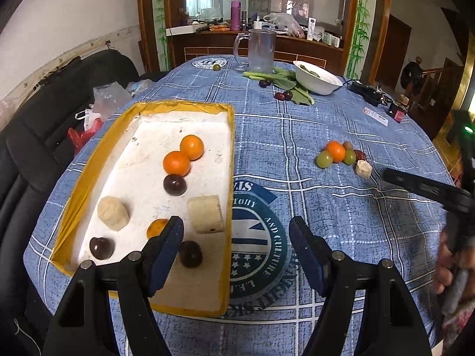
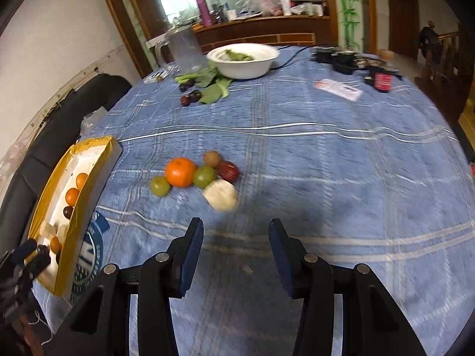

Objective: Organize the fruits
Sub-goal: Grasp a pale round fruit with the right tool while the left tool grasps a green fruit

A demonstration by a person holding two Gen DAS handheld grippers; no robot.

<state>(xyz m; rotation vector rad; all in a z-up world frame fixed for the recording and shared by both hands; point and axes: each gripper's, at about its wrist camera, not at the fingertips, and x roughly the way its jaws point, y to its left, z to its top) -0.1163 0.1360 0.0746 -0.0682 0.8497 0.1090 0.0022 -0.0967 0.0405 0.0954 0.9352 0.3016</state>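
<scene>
A white foam tray with yellow taped rim lies on the blue cloth at the left. It holds oranges, dark plums and pale blocks. My left gripper is open and empty over the tray's right wall. A loose cluster lies on the cloth: an orange, two green fruits, a red fruit, a brown one and a pale chunk. My right gripper is open and empty just short of the chunk. The tray also shows at the left.
At the far side stand a clear jug, a white bowl with greens, leafy stalks and dark plums. Black electronics and a card lie far right. A black chair is left of the table.
</scene>
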